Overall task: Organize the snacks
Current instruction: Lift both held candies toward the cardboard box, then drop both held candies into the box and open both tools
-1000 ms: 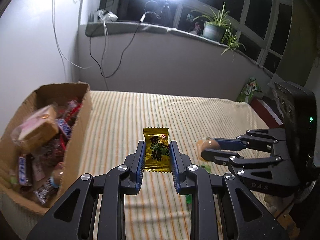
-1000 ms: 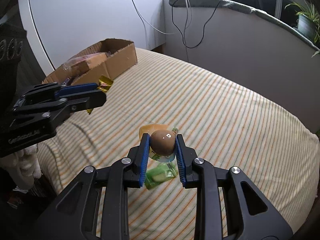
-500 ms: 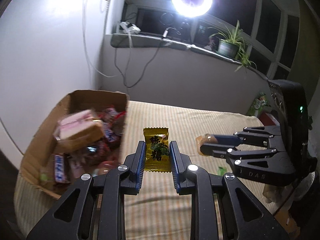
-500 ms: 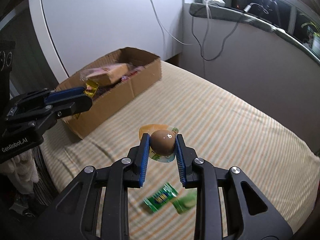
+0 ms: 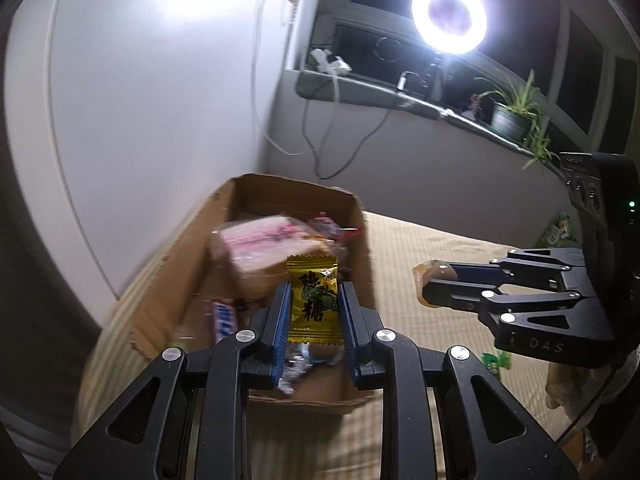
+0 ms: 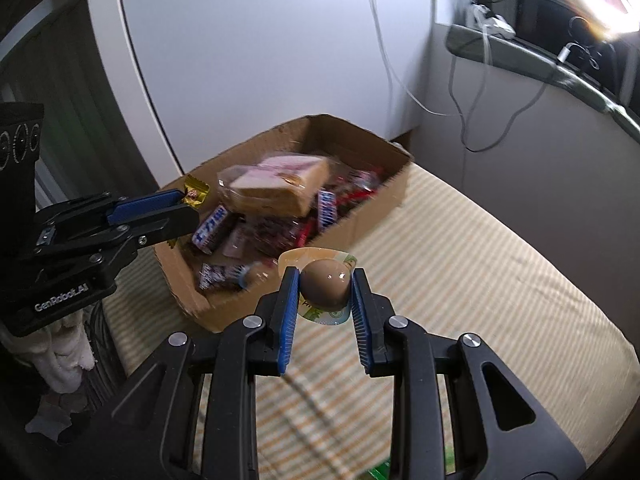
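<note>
Two grippers, both loaded, logged view by view. Left wrist view: my left gripper (image 5: 314,320) is clenched on the yellow candy packet (image 5: 313,297), held upright between the blue pads; a second ago that packet hung over bare striped bedspread (image 5: 420,248), and now the open cardboard box (image 5: 356,216) sits directly behind and under it, with the wrapped sandwich (image 5: 260,244) and chocolate bars inside. I judge the carry nearly done and release the next step. My right gripper (image 5: 430,286) shows at the right edge, gripping its own item over the bedspread, apart from the box. Right wrist view: my right gripper (image 6: 325,292) is clamped on the brown jelly cup (image 6: 323,288), hovering just off the box's near wall (image 6: 352,236), which was far off to the left a second ago. The left gripper (image 6: 188,204) shows with the candy over the box's left rim. One green packet (image 5: 496,362) remains on the bedspread, so the task is unfinished.
</note>
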Motion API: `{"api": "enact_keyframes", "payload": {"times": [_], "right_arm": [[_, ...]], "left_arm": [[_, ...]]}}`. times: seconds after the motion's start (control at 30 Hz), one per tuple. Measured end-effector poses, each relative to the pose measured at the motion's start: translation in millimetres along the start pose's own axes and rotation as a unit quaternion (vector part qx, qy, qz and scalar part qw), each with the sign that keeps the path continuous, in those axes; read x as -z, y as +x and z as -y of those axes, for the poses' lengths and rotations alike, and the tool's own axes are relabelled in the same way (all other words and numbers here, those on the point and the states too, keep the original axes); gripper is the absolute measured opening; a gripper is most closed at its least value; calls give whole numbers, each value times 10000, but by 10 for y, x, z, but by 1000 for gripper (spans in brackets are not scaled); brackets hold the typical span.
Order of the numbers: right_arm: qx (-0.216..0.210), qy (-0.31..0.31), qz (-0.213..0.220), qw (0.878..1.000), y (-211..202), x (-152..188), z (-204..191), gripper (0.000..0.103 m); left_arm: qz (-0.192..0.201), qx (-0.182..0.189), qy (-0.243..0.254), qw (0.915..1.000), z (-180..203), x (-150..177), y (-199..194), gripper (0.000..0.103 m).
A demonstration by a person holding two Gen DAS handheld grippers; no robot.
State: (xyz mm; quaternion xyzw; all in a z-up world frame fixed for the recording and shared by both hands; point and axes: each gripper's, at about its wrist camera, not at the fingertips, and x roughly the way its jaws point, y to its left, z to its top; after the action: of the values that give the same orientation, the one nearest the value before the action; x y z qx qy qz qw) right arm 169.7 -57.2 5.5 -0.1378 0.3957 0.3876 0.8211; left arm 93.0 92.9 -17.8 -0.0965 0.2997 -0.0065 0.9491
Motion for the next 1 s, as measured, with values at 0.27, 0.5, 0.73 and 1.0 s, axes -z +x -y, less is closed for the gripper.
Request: {"api": "enact_keyframes", "payload": {"times": [0.27, 0.5, 0.73, 1.0], "right_arm": [[-208, -205, -33, 9996, 200, -196, -232, 26], [-318, -354, -115, 9988, 356, -282, -352, 27], [-388, -450, -201, 9980, 505, -341, -398, 27], [-448, -525, -286, 9972, 625, -365, -437, 27]], "left_arm": [[-20, -205, -141, 9997, -221, -19, 41, 22], [-56, -280, -206, 9994, -329, -60, 112, 22], [-121, -378, -279, 9988, -405, -67, 183, 23], [-155, -432, -279, 9986, -411, -71, 221, 23]]}}
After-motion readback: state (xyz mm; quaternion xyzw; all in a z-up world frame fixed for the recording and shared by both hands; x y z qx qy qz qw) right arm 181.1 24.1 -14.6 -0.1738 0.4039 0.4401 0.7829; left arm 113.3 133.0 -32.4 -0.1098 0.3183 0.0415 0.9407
